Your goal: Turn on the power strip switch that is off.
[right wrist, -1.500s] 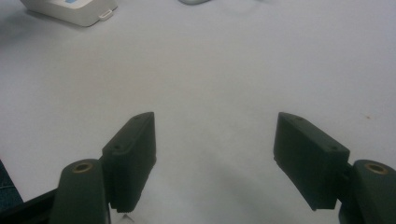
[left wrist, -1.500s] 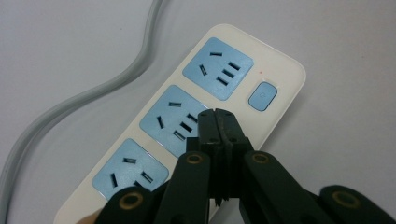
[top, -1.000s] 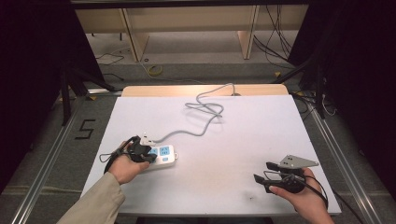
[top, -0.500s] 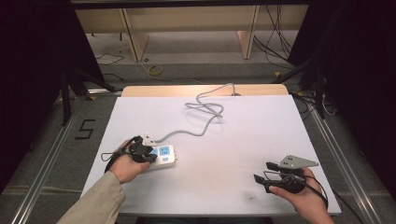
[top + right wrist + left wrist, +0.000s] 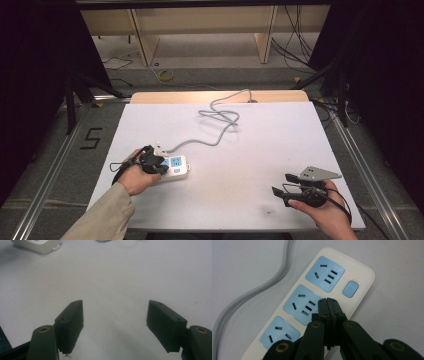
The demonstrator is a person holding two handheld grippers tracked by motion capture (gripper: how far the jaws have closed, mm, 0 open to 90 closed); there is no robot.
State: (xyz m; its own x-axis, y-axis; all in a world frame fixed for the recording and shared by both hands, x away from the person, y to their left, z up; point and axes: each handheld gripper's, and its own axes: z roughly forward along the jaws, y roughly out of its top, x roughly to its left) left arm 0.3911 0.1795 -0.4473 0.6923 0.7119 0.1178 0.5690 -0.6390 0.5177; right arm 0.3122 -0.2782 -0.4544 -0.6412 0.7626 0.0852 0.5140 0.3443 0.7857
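counter: flat white top (image 5: 280, 150), pale wood strip at far edge
on it: cream plastic three-socket power strip with blue faces (image 5: 175, 167), near left
cable: grey flat cord (image 5: 220, 120), looping toward far edge

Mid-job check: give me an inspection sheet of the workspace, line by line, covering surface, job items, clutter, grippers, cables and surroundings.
Surface: white table, a few faint marks near the front.
Job's things: power strip, three blue sockets, small red light lit beside its blue button.
Clutter: nothing seen.
Grippers: left gripper shut, tips over the strip beside the middle socket; right gripper open, holding nothing.
Cables: grey cord loops to the far edge.
Surroundings: wooden shelving, floor cables, dark sides.
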